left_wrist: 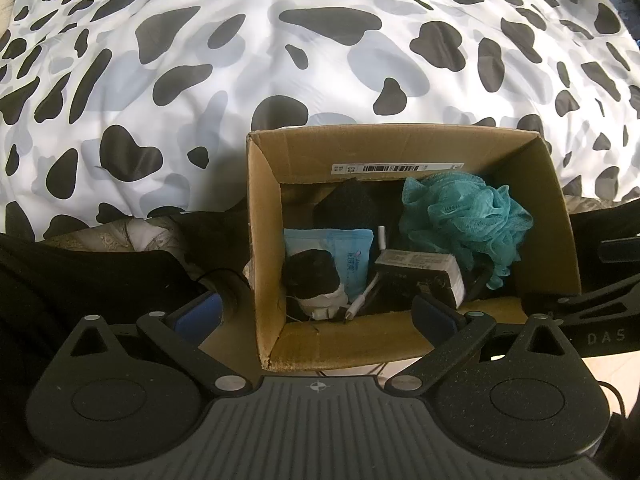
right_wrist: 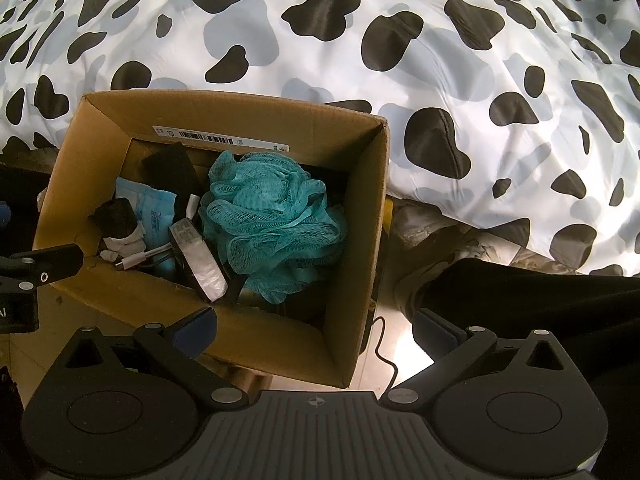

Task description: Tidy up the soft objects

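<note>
An open cardboard box (left_wrist: 264,216) (right_wrist: 360,216) stands on the floor against a bed. Inside lie a teal mesh bath pouf (left_wrist: 468,216) (right_wrist: 272,220), a light blue soft packet (left_wrist: 348,252) (right_wrist: 150,206), a black-and-white rolled sock (left_wrist: 316,280) (right_wrist: 120,224), a black sponge (left_wrist: 348,204) (right_wrist: 170,164), a black-and-white pack (left_wrist: 424,272) (right_wrist: 200,260) and a white cable (left_wrist: 360,300) (right_wrist: 136,260). My left gripper (left_wrist: 316,314) is open and empty, above the box's near wall. My right gripper (right_wrist: 316,328) is open and empty, above the box's near right corner.
A cow-print duvet (left_wrist: 320,60) (right_wrist: 460,80) covers the bed behind the box. Dark fabric (left_wrist: 80,272) lies left of the box and dark fabric (right_wrist: 540,292) lies right of it. A black cable (right_wrist: 384,352) runs on the floor. The other gripper's arm (right_wrist: 40,268) shows at the left.
</note>
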